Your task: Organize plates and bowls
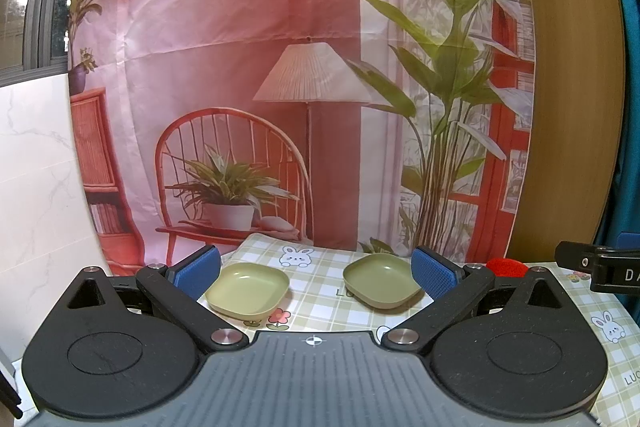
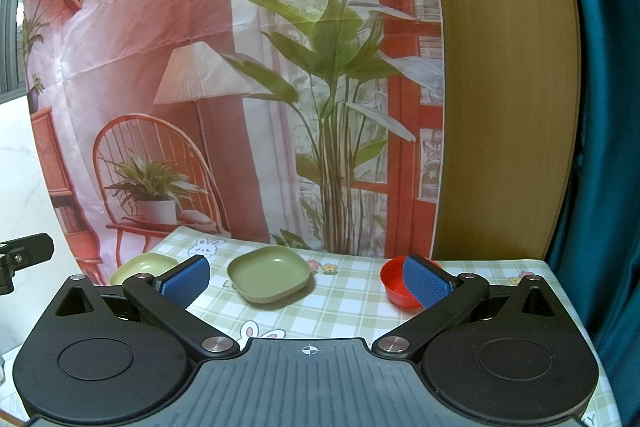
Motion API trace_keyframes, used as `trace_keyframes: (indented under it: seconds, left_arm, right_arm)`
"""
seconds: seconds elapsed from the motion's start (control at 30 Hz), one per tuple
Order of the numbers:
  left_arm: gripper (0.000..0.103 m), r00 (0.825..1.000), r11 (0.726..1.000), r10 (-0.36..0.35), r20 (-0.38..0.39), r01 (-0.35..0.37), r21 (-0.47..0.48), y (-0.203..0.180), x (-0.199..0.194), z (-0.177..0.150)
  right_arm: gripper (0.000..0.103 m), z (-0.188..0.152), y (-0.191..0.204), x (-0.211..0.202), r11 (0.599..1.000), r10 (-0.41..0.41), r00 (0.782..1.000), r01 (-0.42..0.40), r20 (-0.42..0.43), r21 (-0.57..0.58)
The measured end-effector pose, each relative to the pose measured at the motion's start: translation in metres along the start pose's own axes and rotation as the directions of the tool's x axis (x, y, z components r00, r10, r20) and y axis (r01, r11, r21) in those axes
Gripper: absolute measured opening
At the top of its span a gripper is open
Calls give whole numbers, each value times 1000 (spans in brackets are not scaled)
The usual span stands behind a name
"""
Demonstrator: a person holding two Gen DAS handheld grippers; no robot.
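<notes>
Left wrist view
Left gripper: jaws spread wide, nothing between the blue pads.
Left plate: pale green, square with round corners, flat on the checked cloth, just inside the left pad and near it.
Right plate: same green, lying beside the right pad; the pad hides its right edge, so contact cannot be judged.
Gap: both plates lie apart, bare cloth between them, ahead of the open jaws.
Bowl: red, only its rim shows behind the right finger linkage, outside the jaws.
Right gripper: a black part of it enters at the right edge.
Backdrop: printed cloth with chair, lamp and plants, hanging behind the table.

Right wrist view
Right gripper: jaws wide apart, holding nothing.
Right plate: lies on the cloth between the pads, nearer the left one, clear of both.
Left plate: outside the jaws to the left, partly hidden by the left pad.
Bowl: red, upright, right behind the right pad, which covers its right half.
Left gripper: a black piece shows at the left edge.
</notes>
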State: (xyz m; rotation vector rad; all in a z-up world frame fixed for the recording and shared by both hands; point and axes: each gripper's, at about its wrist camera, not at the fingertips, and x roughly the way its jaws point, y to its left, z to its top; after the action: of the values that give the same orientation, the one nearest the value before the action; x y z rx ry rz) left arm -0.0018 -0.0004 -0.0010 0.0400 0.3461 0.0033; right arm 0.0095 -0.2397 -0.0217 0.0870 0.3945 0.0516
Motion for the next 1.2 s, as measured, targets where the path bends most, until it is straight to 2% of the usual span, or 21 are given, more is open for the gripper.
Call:
trace_keyframes:
  seconds: [1.2]
  left_arm:
    - [102,1000,1000,-6,-1,6,9,0,-2,1]
  right_arm:
    - [103,2,-2,-1,1000,0,1000,0,4,3]
